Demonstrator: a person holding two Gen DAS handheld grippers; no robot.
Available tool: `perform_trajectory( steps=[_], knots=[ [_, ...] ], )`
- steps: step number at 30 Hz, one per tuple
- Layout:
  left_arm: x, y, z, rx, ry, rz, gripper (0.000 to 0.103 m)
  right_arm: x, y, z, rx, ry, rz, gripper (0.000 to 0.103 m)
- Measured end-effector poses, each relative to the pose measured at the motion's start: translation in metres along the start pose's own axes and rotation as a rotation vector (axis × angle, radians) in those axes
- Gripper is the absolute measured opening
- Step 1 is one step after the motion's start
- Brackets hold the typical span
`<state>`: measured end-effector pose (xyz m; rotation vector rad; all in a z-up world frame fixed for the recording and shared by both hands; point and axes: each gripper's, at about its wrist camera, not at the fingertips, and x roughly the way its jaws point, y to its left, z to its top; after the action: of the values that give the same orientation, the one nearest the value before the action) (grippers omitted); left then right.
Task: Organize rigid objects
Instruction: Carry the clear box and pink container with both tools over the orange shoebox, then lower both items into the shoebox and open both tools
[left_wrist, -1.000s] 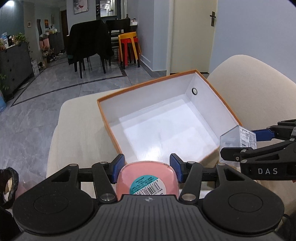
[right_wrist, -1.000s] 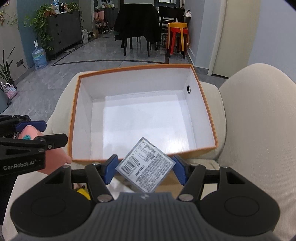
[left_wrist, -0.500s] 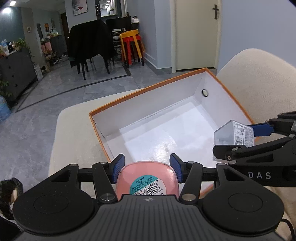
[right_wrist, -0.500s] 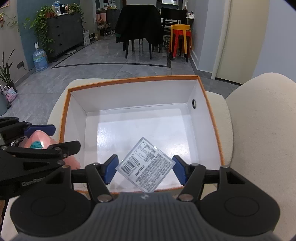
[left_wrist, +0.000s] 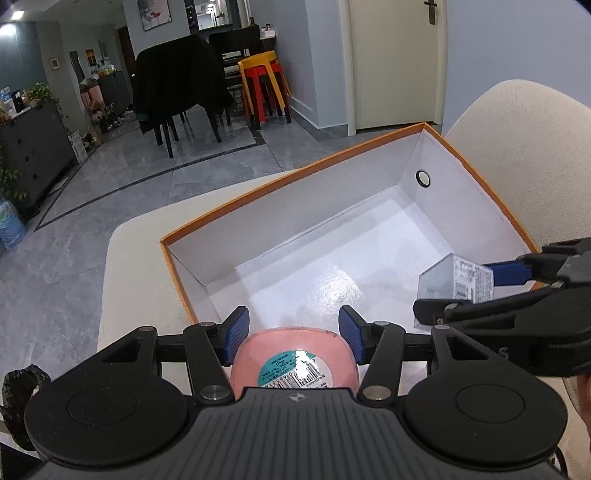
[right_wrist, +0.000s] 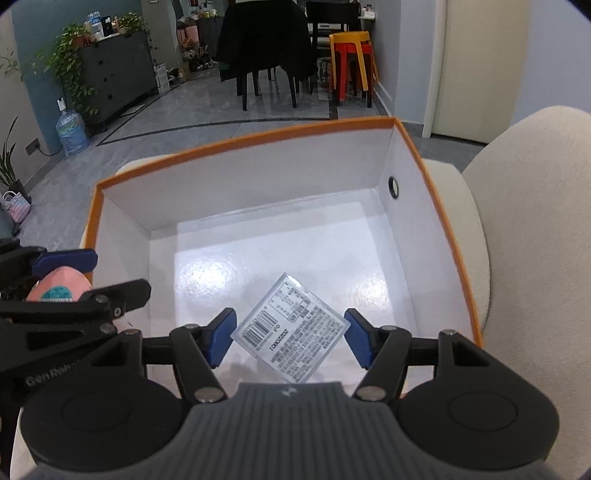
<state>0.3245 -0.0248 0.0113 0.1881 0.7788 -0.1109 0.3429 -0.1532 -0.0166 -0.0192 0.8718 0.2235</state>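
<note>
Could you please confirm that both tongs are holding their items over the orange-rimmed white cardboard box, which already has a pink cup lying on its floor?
Not quite: the orange-rimmed white cardboard box holds nothing on its floor, as the right wrist view shows. The pink cup is gripped in the left tongs. The right tongs hold a clear plastic cube over the box.

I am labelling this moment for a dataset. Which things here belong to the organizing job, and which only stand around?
Belong to the job:
- orange box, white inside
- pink cup, in the left gripper
- clear labelled box, in the right gripper

Only around:
- cream sofa
- stacked stools
- dark chairs
- water bottle
- plants
</note>
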Motion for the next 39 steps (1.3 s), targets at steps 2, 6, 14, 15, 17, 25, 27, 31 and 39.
perform_trajectory(
  steps=[2,6,14,15,17,25,27,31,39],
  knots=[
    [0.000,-0.002,0.001,0.002,-0.004,0.000,0.061,0.006,-0.001,-0.002,0.001,0.008,0.002,0.063],
    [0.004,-0.003,0.001,0.012,0.021,0.010,0.061,0.015,-0.005,-0.003,0.002,0.022,0.011,0.063],
    [0.010,-0.001,-0.013,0.043,0.072,0.054,0.061,0.033,0.005,-0.013,-0.067,0.059,0.042,0.063],
    [0.011,-0.001,-0.014,0.044,0.077,0.058,0.061,0.035,0.007,-0.014,-0.072,0.062,0.043,0.063],
    [0.011,-0.001,-0.015,0.048,0.083,0.068,0.062,0.038,0.011,-0.016,-0.084,0.067,0.045,0.064],
    [0.007,0.001,-0.015,0.049,0.071,0.085,0.073,0.041,0.024,-0.021,-0.138,0.061,0.059,0.077],
    [0.005,0.002,-0.015,0.046,0.065,0.083,0.074,0.040,0.025,-0.021,-0.138,0.059,0.064,0.077],
    [0.002,0.003,-0.016,0.046,0.063,0.088,0.074,0.039,0.026,-0.022,-0.140,0.057,0.065,0.077],
    [-0.010,0.006,-0.016,0.034,0.046,0.093,0.074,0.028,0.028,-0.023,-0.149,0.039,0.069,0.077]
  ],
)
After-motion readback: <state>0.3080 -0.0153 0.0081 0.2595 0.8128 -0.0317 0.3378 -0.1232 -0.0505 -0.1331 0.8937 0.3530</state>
